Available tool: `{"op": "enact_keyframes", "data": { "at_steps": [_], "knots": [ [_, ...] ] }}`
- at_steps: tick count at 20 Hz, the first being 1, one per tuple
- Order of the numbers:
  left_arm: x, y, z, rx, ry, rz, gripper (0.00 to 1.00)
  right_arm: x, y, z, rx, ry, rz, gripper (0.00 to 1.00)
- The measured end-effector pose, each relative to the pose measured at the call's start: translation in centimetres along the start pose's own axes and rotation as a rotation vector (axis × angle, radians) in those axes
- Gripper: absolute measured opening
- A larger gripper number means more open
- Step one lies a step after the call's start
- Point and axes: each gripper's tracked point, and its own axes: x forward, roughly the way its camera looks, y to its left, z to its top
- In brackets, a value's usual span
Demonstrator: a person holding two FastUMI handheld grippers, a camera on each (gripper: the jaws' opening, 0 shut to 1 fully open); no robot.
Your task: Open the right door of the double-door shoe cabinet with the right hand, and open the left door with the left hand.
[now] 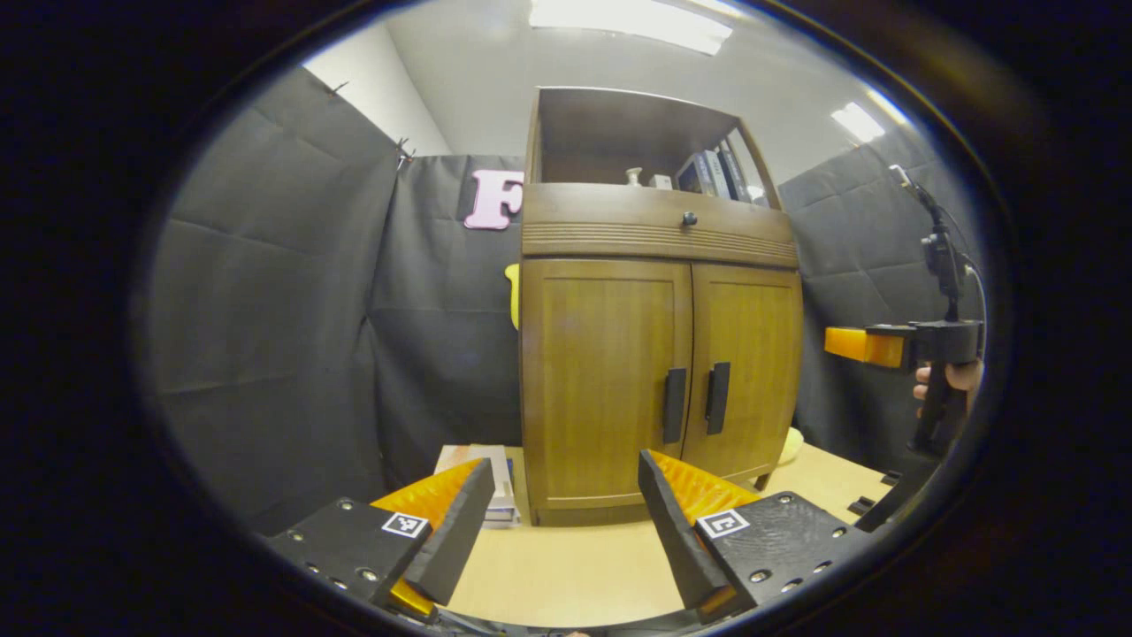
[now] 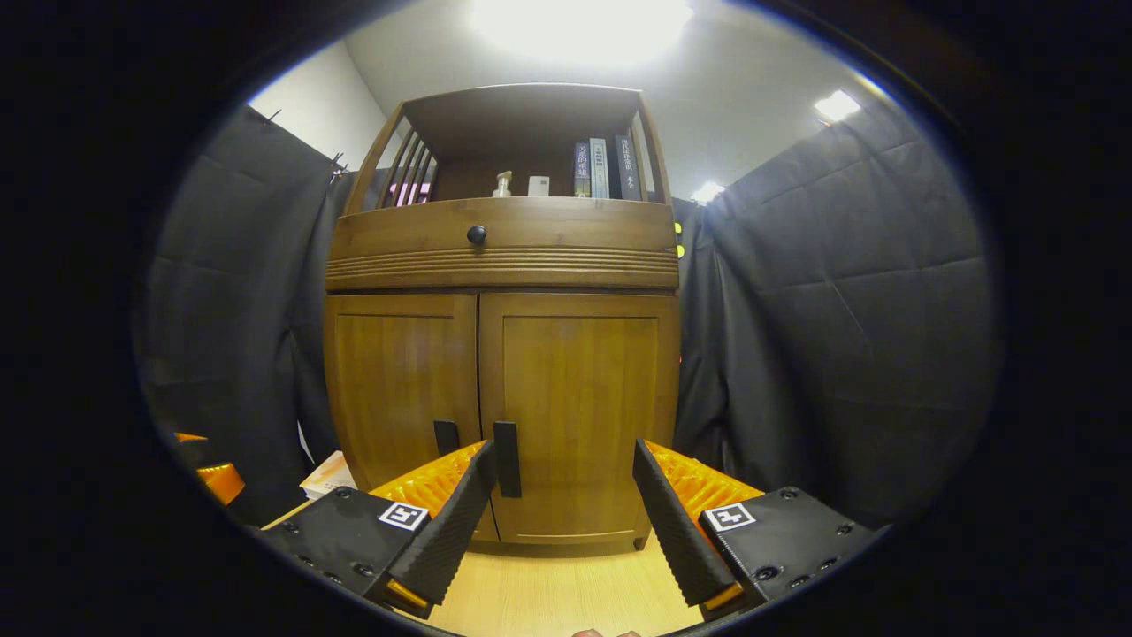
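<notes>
1. Plainly, in the left gripper view, the left gripper [image 1: 566, 522] is held with fingers spread wide above the surface [image 1: 575, 566]; the shoe cabinet [image 1: 659, 354] is seen ahead, both doors closed.
2. In the right gripper view, the right gripper [image 2: 566, 518] is held wide apart, near the right door [image 2: 579, 416], gripping nothing.

Lighting from ceiling panels [image 1: 632, 22], top of frame in both views. Right gripper view: panel [image 2: 579, 22] blown out, hard glare top centre. Cabinet [image 2: 504, 354] evenly lit, sharp, upper shelf shadowed. Strong fisheye bowing, cabinet edges curve. Rim dims and softens. No motion blur. Tabletop [image 1: 566, 566] bright, soft shadows.
</notes>
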Motion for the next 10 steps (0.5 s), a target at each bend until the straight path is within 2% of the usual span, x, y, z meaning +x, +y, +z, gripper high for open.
{"op": "enact_keyframes", "data": {
  "at_steps": [6, 8, 10],
  "knots": [
    [-0.2, 1.2, -0.6, -0.013, 0.013, 0.088, 0.96, 5.0, 2.4, -0.1, 0.019, -0.003, 0.080, 0.97],
    [0.3, 1.0, -0.9, -0.007, 0.029, 0.098, 0.96, 6.5, 2.8, -0.9, 0.033, 0.012, 0.091, 0.98],
    [0.7, 0.8, -0.7, 0.018, 0.034, 0.110, 0.92, 8.2, 3.5, -1.8, 0.051, 0.033, 0.107, 0.98]
  ]
}}
